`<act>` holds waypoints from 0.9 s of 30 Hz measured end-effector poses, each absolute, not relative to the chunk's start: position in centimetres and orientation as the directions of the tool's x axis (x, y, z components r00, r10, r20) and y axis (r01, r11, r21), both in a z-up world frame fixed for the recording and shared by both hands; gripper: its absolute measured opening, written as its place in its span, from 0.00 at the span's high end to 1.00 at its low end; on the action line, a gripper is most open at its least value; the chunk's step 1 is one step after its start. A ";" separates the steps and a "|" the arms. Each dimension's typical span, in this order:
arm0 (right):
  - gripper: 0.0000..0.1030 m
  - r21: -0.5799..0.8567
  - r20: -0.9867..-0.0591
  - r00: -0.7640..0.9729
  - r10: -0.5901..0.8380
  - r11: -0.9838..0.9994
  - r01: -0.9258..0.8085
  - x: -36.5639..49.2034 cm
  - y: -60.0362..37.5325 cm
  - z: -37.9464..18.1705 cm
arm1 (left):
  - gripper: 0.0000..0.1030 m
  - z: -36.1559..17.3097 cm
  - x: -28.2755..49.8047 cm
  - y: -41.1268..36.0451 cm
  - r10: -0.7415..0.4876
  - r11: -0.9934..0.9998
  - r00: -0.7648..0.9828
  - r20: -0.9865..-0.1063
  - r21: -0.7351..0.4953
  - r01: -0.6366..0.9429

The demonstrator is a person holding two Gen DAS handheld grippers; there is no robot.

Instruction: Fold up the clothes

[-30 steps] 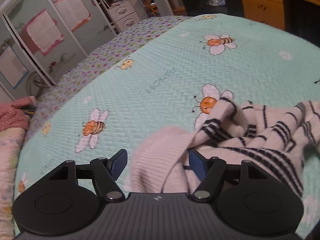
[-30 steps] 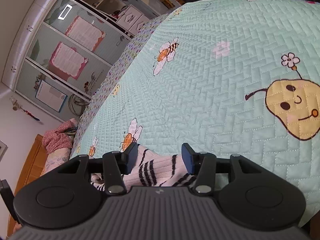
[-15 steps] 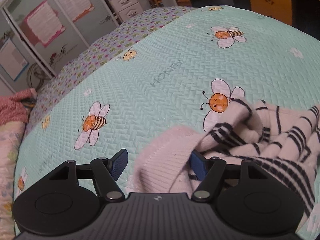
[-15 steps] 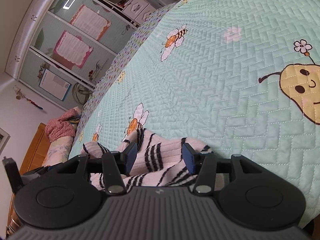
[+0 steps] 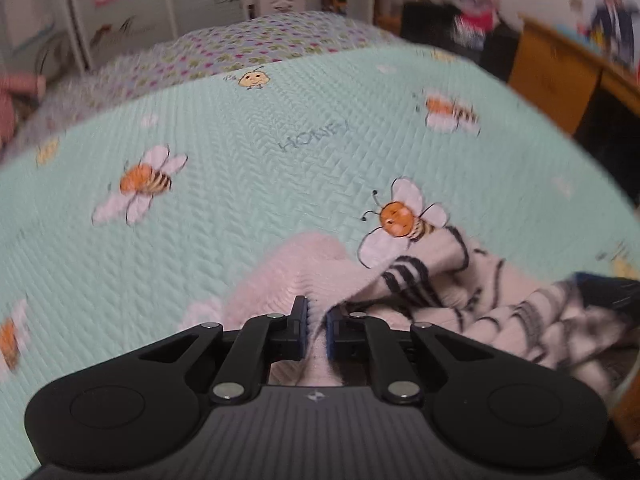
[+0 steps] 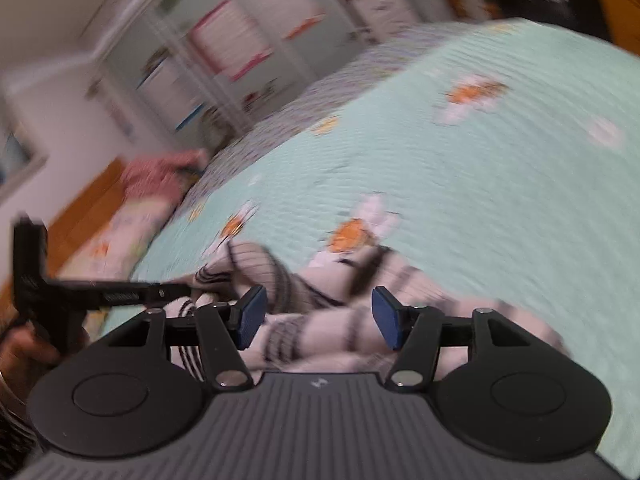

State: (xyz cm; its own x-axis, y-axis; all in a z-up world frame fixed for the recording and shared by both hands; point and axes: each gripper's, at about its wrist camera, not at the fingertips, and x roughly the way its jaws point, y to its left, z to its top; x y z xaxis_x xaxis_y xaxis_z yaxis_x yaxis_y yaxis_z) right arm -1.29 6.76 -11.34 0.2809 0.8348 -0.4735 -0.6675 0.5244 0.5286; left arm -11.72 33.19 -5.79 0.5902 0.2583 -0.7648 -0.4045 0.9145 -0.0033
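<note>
A pale pink knit sweater with black stripes (image 5: pixel 420 280) lies crumpled on the mint bee-print bedspread (image 5: pixel 240 184). My left gripper (image 5: pixel 316 320) is shut on the sweater's plain ribbed edge, with fabric pinched between the blue pads. In the right wrist view the same sweater (image 6: pixel 320 320) lies under my right gripper (image 6: pixel 316 316), which is open with striped folds between its spread fingers. The left gripper's black body (image 6: pixel 80 296) shows at the left of that view, held by a hand. Both views are motion-blurred.
Wardrobe doors with pink posters (image 5: pixel 132 8) stand beyond the bed. A wooden desk (image 5: pixel 560 72) is at the far right. A reddish cloth bundle (image 6: pixel 160 168) lies by the wooden headboard at the left. A floral sheet (image 5: pixel 240 48) covers the bed's far side.
My left gripper has gone from open to shut on the sweater's ribbed edge. The right gripper has swung left over the sweater and stays open. Both cameras have turned.
</note>
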 end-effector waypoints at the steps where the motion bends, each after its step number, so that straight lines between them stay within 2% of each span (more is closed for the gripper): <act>1: 0.38 0.496 -0.482 0.268 0.834 0.512 -0.701 -1.6 8.2 -11.3 | 0.92 -5.7 -12.3 33.0 0.253 0.911 0.595 -0.763 -0.020 -0.412; 6: 0.35 0.359 -0.561 0.230 0.795 0.484 -0.798 -2.8 15.3 -12.0 | 0.92 -5.6 -14.6 31.7 0.235 0.907 0.612 -0.755 -0.056 -0.416; 8: 0.37 0.319 -0.565 0.242 0.789 0.480 -0.817 -3.3 17.1 -12.3 | 0.92 -5.6 -15.5 31.4 0.228 0.907 0.620 -0.751 -0.068 -0.415; 10: 0.68 0.287 -0.554 0.264 0.789 0.479 -0.830 -4.0 18.0 -12.2 | 0.92 -5.6 -16.4 31.4 0.219 0.904 0.627 -0.748 -0.087 -0.419; 11: 0.75 0.290 -0.544 0.264 0.797 0.474 -0.832 -4.4 17.9 -11.9 | 0.92 -5.6 -17.0 31.4 0.219 0.899 0.629 -0.746 -0.097 -0.427; 12: 0.77 0.293 -0.534 0.264 0.804 0.468 -0.834 -4.8 17.8 -11.6 | 0.92 -5.6 -17.6 31.5 0.219 0.894 0.631 -0.744 -0.106 -0.436; 15: 0.80 0.337 -0.460 0.255 0.851 0.432 -0.836 -6.2 15.8 -9.4 | 0.92 -5.2 -20.3 32.1 0.216 0.861 0.664 -0.716 -0.181 -0.475; 18: 0.83 0.459 -0.365 0.221 0.904 0.382 -0.802 -6.9 12.2 -6.7 | 0.92 -4.4 -24.2 33.2 0.233 0.804 0.706 -0.669 -0.277 -0.527; 21: 0.83 0.493 -0.354 0.222 0.909 0.383 -0.782 -7.0 8.8 -6.7 | 0.92 -4.1 -27.6 33.9 0.285 0.747 0.702 -0.653 -0.308 -0.589; 23: 0.83 0.514 -0.346 0.223 0.911 0.383 -0.767 -7.0 6.6 -6.7 | 0.92 -4.5 -29.0 33.9 0.299 0.725 0.686 -0.664 -0.310 -0.616; 27: 0.83 0.557 -0.331 0.225 0.916 0.382 -0.737 -7.0 2.2 -6.7 | 0.92 -6.7 -29.8 33.3 0.330 0.700 0.592 -0.736 -0.230 -0.676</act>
